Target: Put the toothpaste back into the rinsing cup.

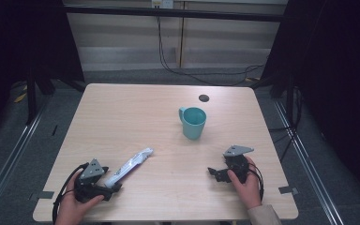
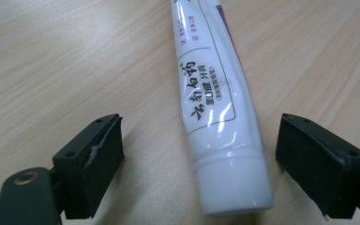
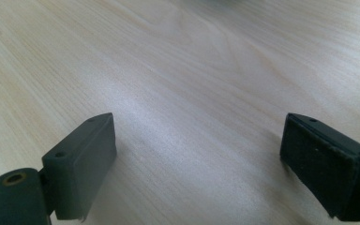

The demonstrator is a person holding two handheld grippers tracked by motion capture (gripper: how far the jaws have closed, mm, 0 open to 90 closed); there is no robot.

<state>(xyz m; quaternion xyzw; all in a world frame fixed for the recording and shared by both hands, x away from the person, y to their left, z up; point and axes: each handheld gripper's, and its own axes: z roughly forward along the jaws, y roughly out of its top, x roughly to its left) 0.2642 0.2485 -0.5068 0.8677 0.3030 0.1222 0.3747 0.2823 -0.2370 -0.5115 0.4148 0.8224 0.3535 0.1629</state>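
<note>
A white toothpaste tube point(image 1: 130, 165) with black lettering lies flat on the wooden table point(image 1: 136, 117), slanting from front left to back right. My left gripper point(image 1: 113, 186) rests at its near cap end. In the left gripper view the tube point(image 2: 215, 108) lies between the wide-open jaws, with the cap point(image 2: 234, 185) nearest and neither pad touching it; the left gripper point(image 2: 199, 159) is open. A teal mug point(image 1: 193, 122) stands upright at the table's middle right. My right gripper point(image 1: 213, 172) sits in front of the mug, open point(image 3: 197, 159) over bare wood.
A small dark round disc point(image 1: 204, 98) lies near the table's far edge. Cables hang behind the table against the wall, and dark frame posts stand at both sides.
</note>
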